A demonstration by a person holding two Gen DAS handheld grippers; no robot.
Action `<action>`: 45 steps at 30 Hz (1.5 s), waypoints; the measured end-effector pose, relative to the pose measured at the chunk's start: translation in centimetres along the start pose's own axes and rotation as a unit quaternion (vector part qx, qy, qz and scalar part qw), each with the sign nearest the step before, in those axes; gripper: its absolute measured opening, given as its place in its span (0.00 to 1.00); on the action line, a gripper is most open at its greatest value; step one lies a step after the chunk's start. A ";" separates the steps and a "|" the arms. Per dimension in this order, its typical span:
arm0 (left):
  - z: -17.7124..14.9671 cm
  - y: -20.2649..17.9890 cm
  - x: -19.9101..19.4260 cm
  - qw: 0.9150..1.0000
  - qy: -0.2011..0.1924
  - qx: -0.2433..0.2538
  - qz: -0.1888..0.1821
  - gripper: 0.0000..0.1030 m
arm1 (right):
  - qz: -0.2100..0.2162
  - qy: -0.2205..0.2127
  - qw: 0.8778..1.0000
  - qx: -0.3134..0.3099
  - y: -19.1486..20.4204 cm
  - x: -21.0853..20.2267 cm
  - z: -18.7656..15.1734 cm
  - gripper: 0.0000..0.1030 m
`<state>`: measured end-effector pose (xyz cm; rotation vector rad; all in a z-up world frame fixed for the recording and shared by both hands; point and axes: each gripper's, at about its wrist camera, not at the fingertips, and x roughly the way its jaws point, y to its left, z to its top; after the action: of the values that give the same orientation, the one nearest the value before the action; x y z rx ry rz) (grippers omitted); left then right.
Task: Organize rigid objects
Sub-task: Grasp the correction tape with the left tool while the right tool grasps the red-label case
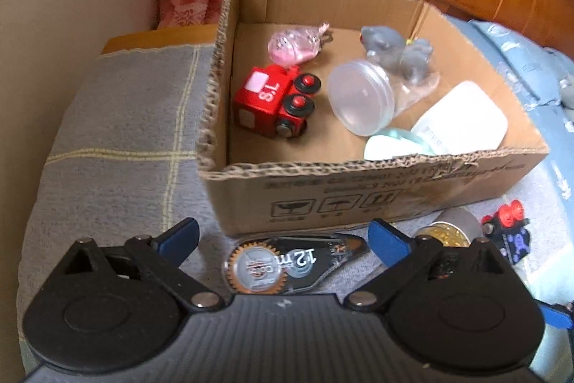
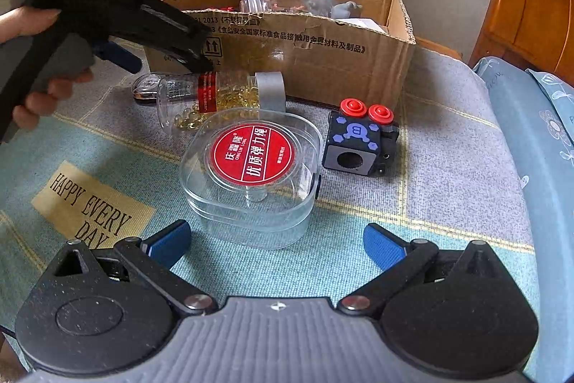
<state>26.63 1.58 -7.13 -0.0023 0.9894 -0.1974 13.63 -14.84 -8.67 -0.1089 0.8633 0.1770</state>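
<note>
1. Nearest the left wrist camera, the left gripper (image 1: 283, 239) stands spread wide and empty, its blue pads either side of a correction tape dispenser (image 1: 287, 262) that lies flat on the bed blanket (image 1: 118, 131) at the lower centre of the frame, just in front of the cardboard box (image 1: 358, 200).
2. Nearest the right wrist camera, the right gripper (image 2: 276, 244) is likewise wide and holds nothing; the clear plastic case with a red label (image 2: 251, 174) sits just ahead of it at frame centre.
3. Risk for the left side: the dispenser is thin and low, so the pads may dig into the blanket or slide over it. It also lies close to the box wall, which the far pad could catch and so shove the box.
4. Risk for the right side: the case looks smooth, rounded and nearly as broad as the opening, so an off-centre squeeze could let it slip out.
5. The capsule bottle (image 2: 211, 99) lies on its side, touching the case's far edge; a nudge could set it rolling.
6. Still outside the box, by my count: one dispenser, one clear case, one capsule bottle, one black toy block with two red buttons (image 2: 360, 139).
7. Inside the box: one red toy train car (image 1: 272, 101), one pink charm (image 1: 296, 45), one clear round jar (image 1: 360, 96), one grey figure in a bag (image 1: 398, 54), one white container (image 1: 462, 119) and one pale green thing (image 1: 389, 146), partly hidden.
</note>
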 end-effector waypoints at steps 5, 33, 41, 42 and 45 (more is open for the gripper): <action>-0.2 -0.8 0.8 0.999 0.003 0.005 0.038 0.99 | 0.003 -0.003 1.000 -0.004 0.0 0.0 -0.1 1.00; -5.3 3.3 -2.0 0.997 -0.044 -0.018 0.064 0.99 | 0.017 -0.025 0.999 -0.021 0.1 -0.1 -0.5 1.00; -5.3 3.5 -1.8 0.997 -0.049 -0.013 0.060 0.99 | 0.021 -0.031 0.999 -0.025 1.7 0.8 0.4 1.00; -5.3 3.5 -1.8 0.997 -0.050 -0.012 0.060 0.99 | 0.022 -0.027 0.999 -0.026 1.8 0.9 0.6 1.00; -5.4 3.5 -1.9 0.997 -0.051 -0.008 0.056 0.99 | 0.025 -0.014 0.999 -0.027 2.1 1.2 1.4 1.00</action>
<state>21.75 5.84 -8.86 0.0281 0.8867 -0.0845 15.00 -12.43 -8.74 -0.1360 0.8343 0.2483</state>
